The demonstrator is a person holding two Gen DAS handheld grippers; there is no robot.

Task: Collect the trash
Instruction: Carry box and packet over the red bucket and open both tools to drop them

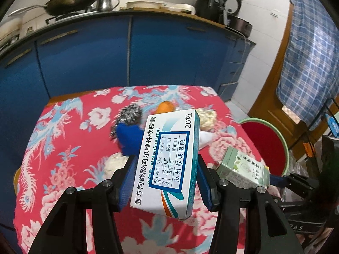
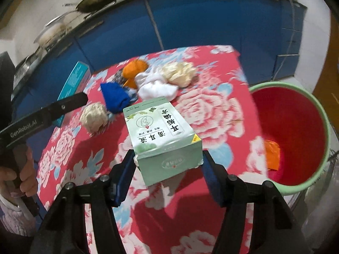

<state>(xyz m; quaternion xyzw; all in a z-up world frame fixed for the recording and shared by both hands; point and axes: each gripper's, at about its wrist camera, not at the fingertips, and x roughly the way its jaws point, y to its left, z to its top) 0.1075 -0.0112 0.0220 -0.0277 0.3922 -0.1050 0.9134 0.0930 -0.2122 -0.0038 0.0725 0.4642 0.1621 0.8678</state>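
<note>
Cabinets (image 1: 84,59), blue, run along the back w/ a wok (image 1: 74,0) and kettle (image 1: 107,2) on the counter above. Desk (image 2: 211,114) in front carries a red floral cloth, and just beside its right edge sits a red basin (image 2: 292,131) w/ a pale green rim; an orange scrap (image 2: 272,154) lies inside it. Left claw (image 1: 165,177) is clamped on a white-and-teal medicine box (image 1: 169,160), blue pads pressing both long sides, box lifted clear of the cloth and tilted, printed face toward the camera. Right claw (image 2: 168,169) grips a pale green box (image 2: 163,133) by its near end, pads on both sides, box angled up off the cloth, between the desk's middle and the basin. In the left wrist view the green box shows at right, near the basin's rim. In the right wrist view the left claw's black arm crosses at left, w/ a hand (image 2: 17,182) and pale sleeve on its handle; the teal box edge shows behind it. Remaining trash is bunched toward the desk's far side: white cloth wad (image 2: 156,86), cream crumpled wad (image 2: 180,74), blue wad (image 2: 115,99), orange piece (image 2: 135,67), a smaller cream wad (image 2: 94,116) nearer, apart from the rest, and a grey scrubber (image 1: 130,114) touching the blue wad.
</note>
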